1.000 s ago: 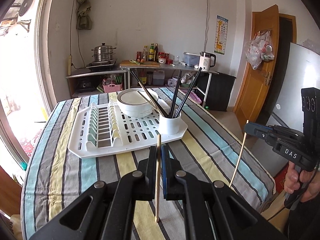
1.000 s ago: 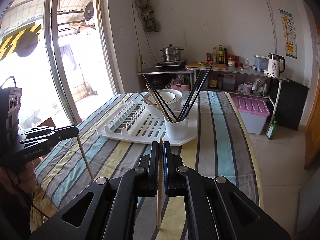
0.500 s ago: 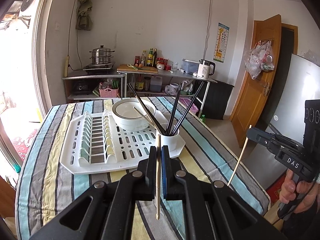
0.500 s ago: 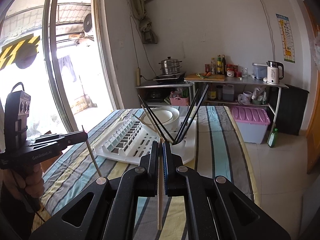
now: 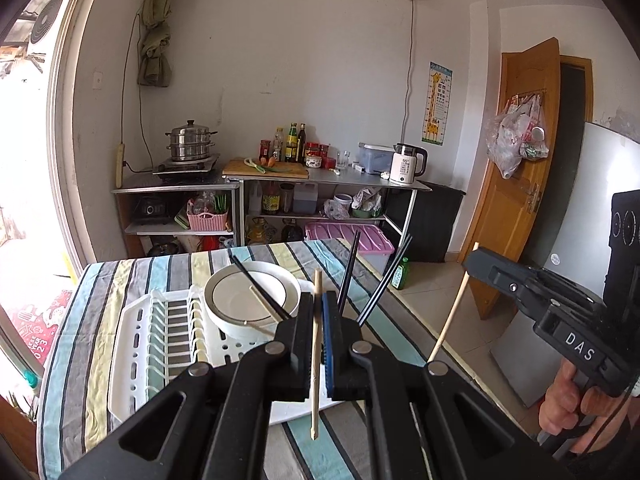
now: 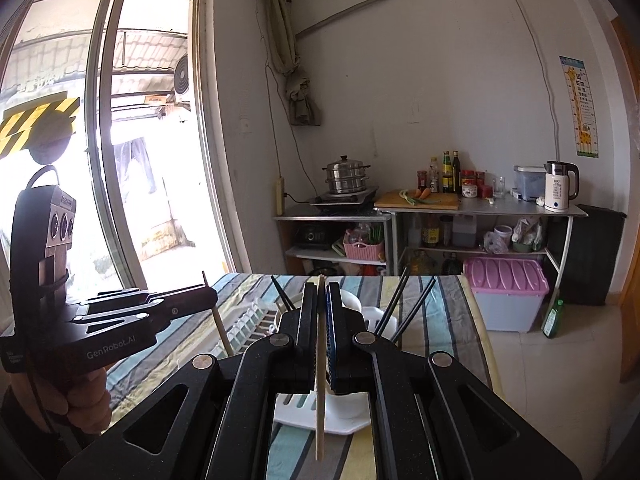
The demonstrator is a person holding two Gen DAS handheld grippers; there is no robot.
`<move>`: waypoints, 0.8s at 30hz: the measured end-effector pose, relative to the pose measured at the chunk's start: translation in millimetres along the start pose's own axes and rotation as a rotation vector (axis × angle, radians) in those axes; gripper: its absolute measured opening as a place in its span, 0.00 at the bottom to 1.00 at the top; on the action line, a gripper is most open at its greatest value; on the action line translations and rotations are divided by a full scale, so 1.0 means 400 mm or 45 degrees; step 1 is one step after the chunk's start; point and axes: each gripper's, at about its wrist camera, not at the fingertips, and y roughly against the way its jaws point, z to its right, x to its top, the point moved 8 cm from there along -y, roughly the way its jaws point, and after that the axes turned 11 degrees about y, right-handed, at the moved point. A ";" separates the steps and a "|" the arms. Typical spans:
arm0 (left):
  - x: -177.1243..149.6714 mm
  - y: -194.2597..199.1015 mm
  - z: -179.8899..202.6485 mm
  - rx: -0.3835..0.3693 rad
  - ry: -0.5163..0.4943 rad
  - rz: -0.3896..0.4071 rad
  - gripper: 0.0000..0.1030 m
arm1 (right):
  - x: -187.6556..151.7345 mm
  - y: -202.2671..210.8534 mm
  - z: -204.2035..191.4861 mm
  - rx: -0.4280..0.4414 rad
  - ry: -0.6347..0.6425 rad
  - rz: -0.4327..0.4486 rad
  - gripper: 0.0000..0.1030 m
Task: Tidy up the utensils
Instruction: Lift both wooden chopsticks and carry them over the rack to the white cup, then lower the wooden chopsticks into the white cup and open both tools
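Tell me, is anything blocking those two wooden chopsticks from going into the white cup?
Nothing solid lies between. Both grippers, left and right, hold their chopsticks above the cup. But black chopsticks fan across its mouth, so they crowd the entry.

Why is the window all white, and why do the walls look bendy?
Right wrist view: daylight through the window overexposes it, leaving the left gripper dark against it. Left wrist view: the fisheye lens bows the window frame and door, with black corners; the chopstick in front stays sharp.
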 end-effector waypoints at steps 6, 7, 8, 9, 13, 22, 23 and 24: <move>0.073 -0.039 0.022 -0.030 -0.007 0.052 0.04 | 0.054 -0.052 0.013 -0.003 0.018 0.038 0.03; 0.084 -0.048 0.023 -0.041 -0.001 0.055 0.04 | 0.058 -0.062 0.014 -0.004 0.020 0.039 0.03; 0.091 -0.056 0.024 -0.050 0.005 0.058 0.04 | 0.060 -0.071 0.017 -0.006 0.023 0.040 0.03; 0.098 -0.064 0.024 -0.056 0.008 0.064 0.05 | 0.062 -0.081 0.020 -0.008 0.025 0.040 0.03; 0.117 -0.102 0.025 -0.073 0.010 0.070 0.04 | 0.061 -0.119 0.037 -0.009 0.022 0.037 0.03; 0.093 -0.194 0.011 -0.089 0.023 0.023 0.04 | 0.026 -0.202 0.062 0.002 0.000 0.006 0.03; 0.086 -0.204 0.009 -0.091 0.027 0.014 0.04 | 0.021 -0.210 0.064 0.000 -0.002 0.002 0.03; 0.081 -0.211 0.007 -0.093 0.029 0.008 0.04 | 0.015 -0.217 0.065 -0.002 -0.001 -0.003 0.03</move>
